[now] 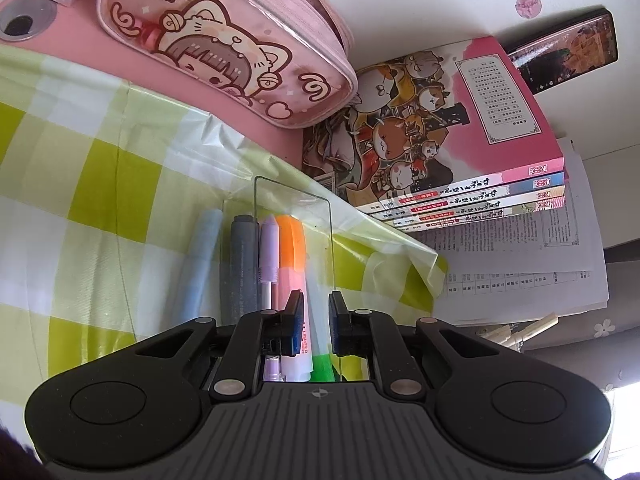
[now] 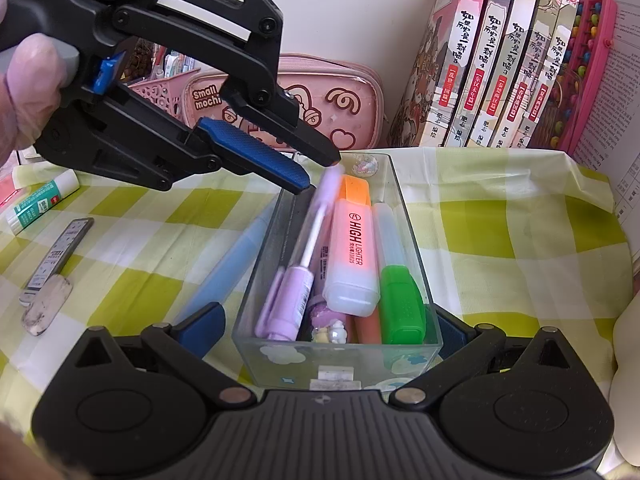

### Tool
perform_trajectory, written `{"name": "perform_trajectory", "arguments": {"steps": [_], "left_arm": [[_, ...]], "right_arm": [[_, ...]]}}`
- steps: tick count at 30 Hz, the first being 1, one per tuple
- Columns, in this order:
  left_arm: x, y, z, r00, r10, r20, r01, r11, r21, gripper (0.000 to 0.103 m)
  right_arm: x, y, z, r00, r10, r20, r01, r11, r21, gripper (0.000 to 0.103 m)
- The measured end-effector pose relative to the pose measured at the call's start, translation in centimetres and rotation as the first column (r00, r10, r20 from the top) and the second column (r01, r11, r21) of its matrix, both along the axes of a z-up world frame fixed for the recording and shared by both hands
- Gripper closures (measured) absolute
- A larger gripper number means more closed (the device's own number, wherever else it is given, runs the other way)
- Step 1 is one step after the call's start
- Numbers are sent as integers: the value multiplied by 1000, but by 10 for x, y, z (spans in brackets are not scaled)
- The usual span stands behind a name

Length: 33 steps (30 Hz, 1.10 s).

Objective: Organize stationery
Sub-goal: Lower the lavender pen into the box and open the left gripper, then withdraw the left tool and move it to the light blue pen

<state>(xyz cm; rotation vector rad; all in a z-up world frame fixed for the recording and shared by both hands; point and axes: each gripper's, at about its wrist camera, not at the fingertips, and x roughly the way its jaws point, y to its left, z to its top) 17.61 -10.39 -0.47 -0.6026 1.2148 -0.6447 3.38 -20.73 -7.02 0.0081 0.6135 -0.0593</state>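
Observation:
A clear rectangular box (image 2: 416,264) stands on the green checked cloth. It holds a purple pen (image 2: 292,292), an orange and pink highlighter (image 2: 354,240), a pale blue marker (image 2: 390,236) and a green highlighter (image 2: 400,304). My right gripper (image 2: 324,328) is wide open, one finger on each side of the box's near end. My left gripper (image 2: 320,174) hovers open and empty over the box's far end, by the purple pen's blurred tip. In the left wrist view my left gripper (image 1: 316,320) is over the same pens (image 1: 292,248). A light blue pen (image 2: 236,260) lies outside, left of the box.
A pink "Small mochi" pencil case (image 2: 344,96) and a row of books (image 2: 500,60) stand behind the box. A glue stick (image 2: 40,200), a lead case (image 2: 60,256) and an eraser (image 2: 46,308) lie on the cloth at left. Printed papers (image 1: 520,264) lie at right.

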Motion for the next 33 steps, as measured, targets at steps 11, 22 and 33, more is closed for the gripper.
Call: {"name": "perform_trajectory", "arguments": {"steps": [11, 22, 33], "left_arm": [[-1, 15, 11, 997, -13, 82, 8, 998, 57, 83], [-10, 20, 16, 955, -122, 269, 18, 933, 358, 35], [-20, -4, -8, 910, -296, 292, 98, 835, 541, 29]], "right_arm": [[0, 0, 0, 1000, 0, 0, 0, 1000, 0, 2], [0, 0, 0, 1000, 0, 1, 0, 1000, 0, 2], [0, -1, 0, 1000, 1, 1, -1, 1000, 0, 2]]}}
